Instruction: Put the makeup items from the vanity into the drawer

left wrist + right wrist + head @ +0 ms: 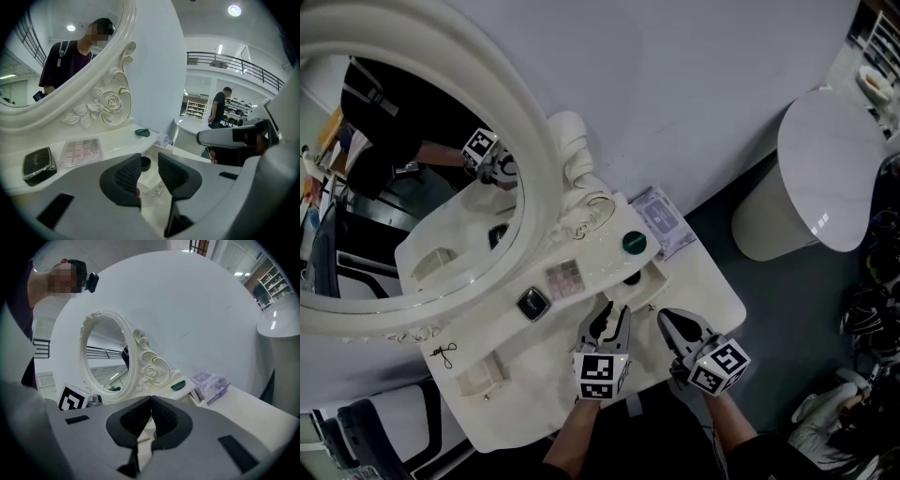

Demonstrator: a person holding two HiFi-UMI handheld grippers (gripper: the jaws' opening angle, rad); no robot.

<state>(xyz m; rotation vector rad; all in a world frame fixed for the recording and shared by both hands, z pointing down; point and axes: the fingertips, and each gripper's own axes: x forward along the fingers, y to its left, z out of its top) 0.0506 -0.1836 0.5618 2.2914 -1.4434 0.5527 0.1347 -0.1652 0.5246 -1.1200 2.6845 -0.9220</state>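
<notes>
On the white vanity top point(591, 262) lie a green round compact point(634, 243), a pink eyeshadow palette point(563, 278) and a black square compact point(533, 303). The left gripper view shows the same palette point(82, 151), black compact point(38, 162) and green compact point(142, 132). The small drawer point(649, 286) stands pulled out with a black round item point(631, 277) inside. My left gripper point(613, 317) hovers over the drawer's near side; its jaws point(150, 161) stand partly apart with nothing between them. My right gripper point(671, 322) is just to its right, jaws point(151, 401) meeting at the tips.
A purple packet point(661, 220) lies at the vanity's back right corner. The big oval mirror point(403, 159) fills the left. A second small drawer point(478, 380) and a small black clip point(442, 354) are at the left end. A white round table point(830, 169) stands to the right.
</notes>
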